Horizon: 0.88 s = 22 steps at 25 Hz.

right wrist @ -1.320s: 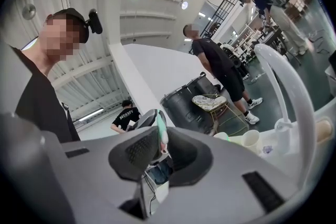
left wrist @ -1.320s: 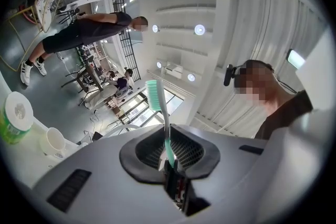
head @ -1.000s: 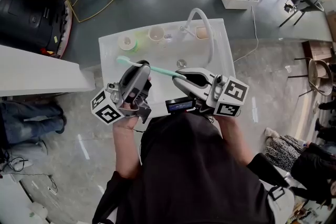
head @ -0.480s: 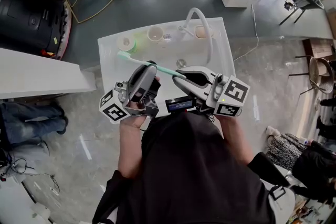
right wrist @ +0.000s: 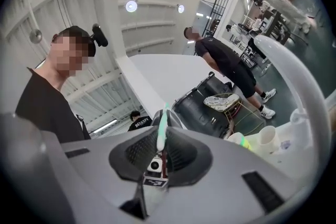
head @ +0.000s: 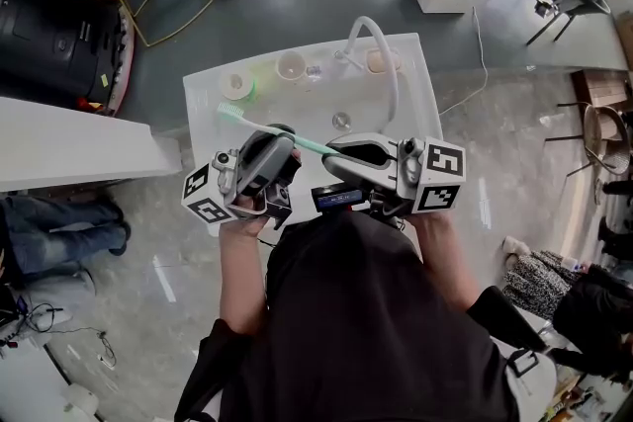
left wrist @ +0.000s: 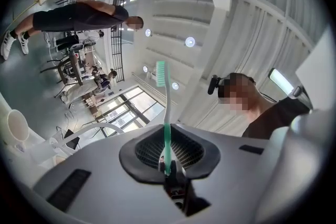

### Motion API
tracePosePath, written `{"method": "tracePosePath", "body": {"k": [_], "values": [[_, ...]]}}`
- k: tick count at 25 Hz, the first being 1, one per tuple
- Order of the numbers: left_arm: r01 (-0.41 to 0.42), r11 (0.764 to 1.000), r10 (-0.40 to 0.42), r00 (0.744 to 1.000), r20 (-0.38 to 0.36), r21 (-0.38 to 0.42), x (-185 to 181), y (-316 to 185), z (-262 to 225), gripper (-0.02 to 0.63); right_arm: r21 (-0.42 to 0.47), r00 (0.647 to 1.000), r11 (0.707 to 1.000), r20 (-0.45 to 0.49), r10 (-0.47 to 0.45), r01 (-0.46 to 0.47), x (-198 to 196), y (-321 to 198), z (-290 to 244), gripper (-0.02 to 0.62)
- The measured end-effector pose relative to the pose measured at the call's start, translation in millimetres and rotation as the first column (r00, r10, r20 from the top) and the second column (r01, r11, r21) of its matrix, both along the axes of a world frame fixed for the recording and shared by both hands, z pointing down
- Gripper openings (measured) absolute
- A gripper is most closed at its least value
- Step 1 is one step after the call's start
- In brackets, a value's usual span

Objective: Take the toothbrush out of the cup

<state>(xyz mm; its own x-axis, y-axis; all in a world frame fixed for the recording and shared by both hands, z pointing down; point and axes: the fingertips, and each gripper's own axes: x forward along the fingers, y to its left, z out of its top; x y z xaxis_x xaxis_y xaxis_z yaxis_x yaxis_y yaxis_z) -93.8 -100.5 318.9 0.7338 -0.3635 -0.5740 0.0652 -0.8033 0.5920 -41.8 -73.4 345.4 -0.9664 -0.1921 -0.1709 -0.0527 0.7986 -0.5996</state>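
A teal toothbrush lies nearly level in the air above the white sink counter, bristle head to the left. My right gripper is shut on its handle end. My left gripper is shut on the shaft further along. In the left gripper view the toothbrush rises from the closed jaws of the left gripper, bristles at the top. The right gripper view shows the toothbrush foreshortened, pinched in the right gripper. A white cup stands at the back of the counter.
A white curved faucet arches over the basin, with the drain below it. Another white cup and a green cup stand at the counter's back left, a soap dish at the back right. Bystanders stand on the floor beyond.
My left gripper has tilted and its marker cube has shifted slightly. The toothbrush has stayed between both grippers, its head a little higher in the picture.
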Motion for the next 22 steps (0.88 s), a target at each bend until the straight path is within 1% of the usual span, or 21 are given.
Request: {"method": "tracePosePath", "body": {"k": [2,4,6,7,9,11,13,14,16,17,18,19,20,21,22], "values": [[0.015,1.000,-0.015,1.000,0.012,-0.019,1.3,-2.8,1.3,0.041,0.050,0.999,0.998,-0.042,0.030,-0.028,1.0,-2.1,-0.1,0.051],[0.056,0.997,-0.053,0.997,0.049,-0.061,3.0,-9.4,5.7,0.043,0.129,0.990,0.988,-0.109,0.095,-0.080,3.1,-7.8,1.2,0.049],[0.105,0.988,-0.093,0.991,0.098,-0.118,5.7,-16.7,12.6,0.045,0.225,0.968,0.966,-0.183,0.170,-0.127,5.8,-14.2,4.1,0.049],[0.124,0.981,-0.106,0.987,0.119,-0.148,7.7,-19.5,16.1,0.059,0.270,0.955,0.952,-0.215,0.205,-0.143,7.3,-17.0,5.3,0.048],[0.149,0.967,-0.119,0.981,0.151,-0.206,13.1,-22.9,22.1,0.101,0.363,0.925,0.918,-0.268,0.269,-0.162,9.6,-21.4,6.0,0.048],[0.173,0.950,-0.130,0.976,0.174,-0.261,17.1,-25.9,28.3,0.103,0.479,0.883,0.866,-0.333,0.331,-0.144,10.9,-23.3,8.7,0.048],[0.198,0.927,-0.147,0.973,0.179,-0.317,17.4,-30.4,35.2,0.103,0.589,0.830,0.803,-0.405,0.385,-0.085,11.3,-23.6,14.5,0.048],[0.209,0.916,-0.156,0.972,0.177,-0.342,16.6,-33.0,38.2,0.103,0.625,0.803,0.779,-0.440,0.403,-0.049,11.2,-23.4,18.0,0.048],[0.226,0.900,-0.171,0.970,0.174,-0.374,15.3,-36.9,42.2,0.103,0.659,0.758,0.752,-0.491,0.429,0.002,10.6,-22.7,24.1,0.048],[0.230,0.896,-0.176,0.969,0.171,-0.379,14.9,-37.8,42.8,0.101,0.667,0.748,0.745,-0.500,0.436,0.012,9.8,-22.4,25.2,0.048],[0.231,0.897,-0.179,0.969,0.168,-0.377,14.5,-38.0,42.4,0.083,0.671,0.749,0.742,-0.498,0.437,0.013,8.7,-22.3,24.8,0.049],[0.228,0.902,-0.178,0.970,0.166,-0.366,14.1,-37.8,41.2,0.077,0.667,0.759,0.745,-0.488,0.431,0.006,7.6,-22.2,23.6,0.049],[0.222,0.910,-0.174,0.971,0.163,-0.350,13.8,-37.1,39.4,0.071,0.654,0.776,0.756,-0.472,0.418,-0.009,6.6,-21.9,22.1,0.049],[0.213,0.920,-0.169,0.973,0.157,-0.331,14.1,-35.7,37.3,0.063,0.627,0.799,0.779,-0.452,0.396,-0.032,5.6,-21.2,20.9,0.049],[0.201,0.930,-0.162,0.975,0.150,-0.308,14.7,-33.8,35.0,0.058,0.581,0.826,0.812,-0.430,0.364,-0.056,4.9,-19.6,20.6,0.051]]}}
